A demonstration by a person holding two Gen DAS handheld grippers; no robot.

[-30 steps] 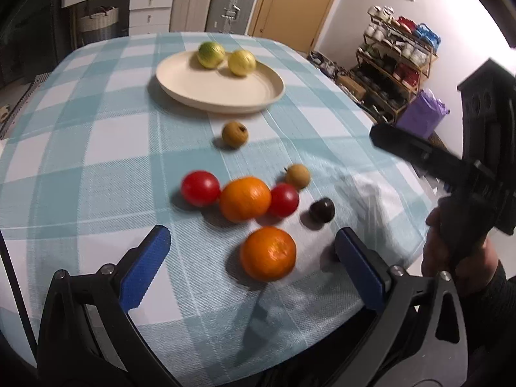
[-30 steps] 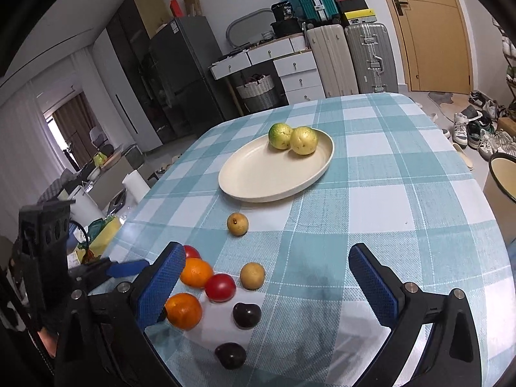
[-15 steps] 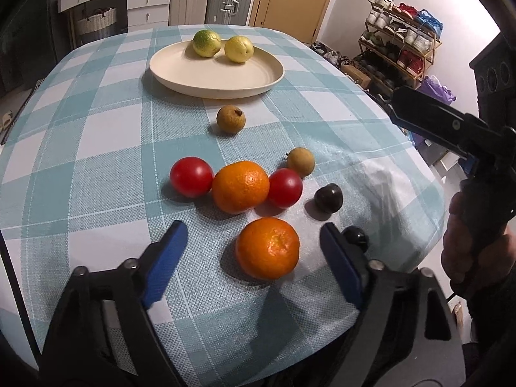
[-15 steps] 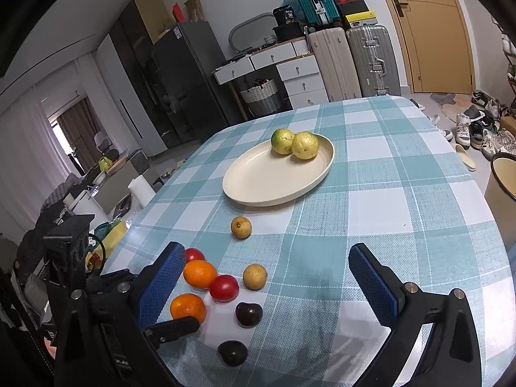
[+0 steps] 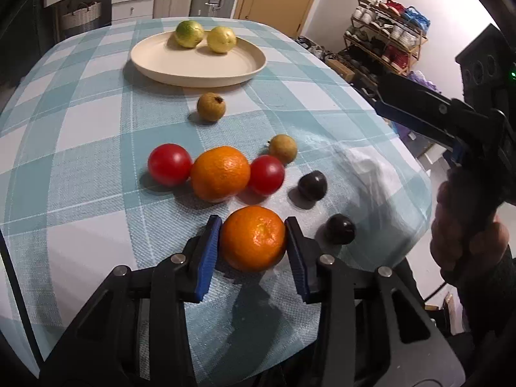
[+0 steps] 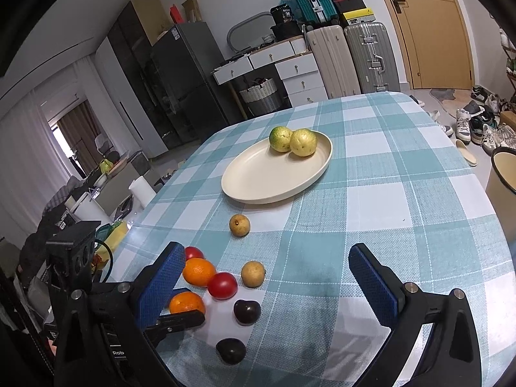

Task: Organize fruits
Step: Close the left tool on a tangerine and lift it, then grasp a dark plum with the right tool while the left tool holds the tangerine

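Note:
My left gripper (image 5: 253, 251) is shut on the near orange (image 5: 253, 238), which rests on the checked tablecloth. Beyond it lie a second orange (image 5: 220, 173), two red tomatoes (image 5: 169, 164) (image 5: 267, 174), two brown fruits (image 5: 211, 106) (image 5: 283, 149) and two dark plums (image 5: 312, 185) (image 5: 340, 228). A cream plate (image 5: 196, 64) at the far side holds two yellow-green fruits (image 5: 189, 33) (image 5: 221, 39). My right gripper (image 6: 261, 283) is open and empty, held above the table's near edge; the held orange (image 6: 187, 303) shows beside its left finger.
The table edge drops off just right of the plums (image 5: 419, 200). Suitcases (image 6: 351, 58), drawers (image 6: 290, 71) and a fridge (image 6: 180, 84) stand behind the table. Shoes (image 6: 480, 122) and a bin (image 6: 501, 174) are on the floor to the right.
My left gripper has moved forward and closed from wide open onto the near orange. My right gripper has stayed open and nearly still.

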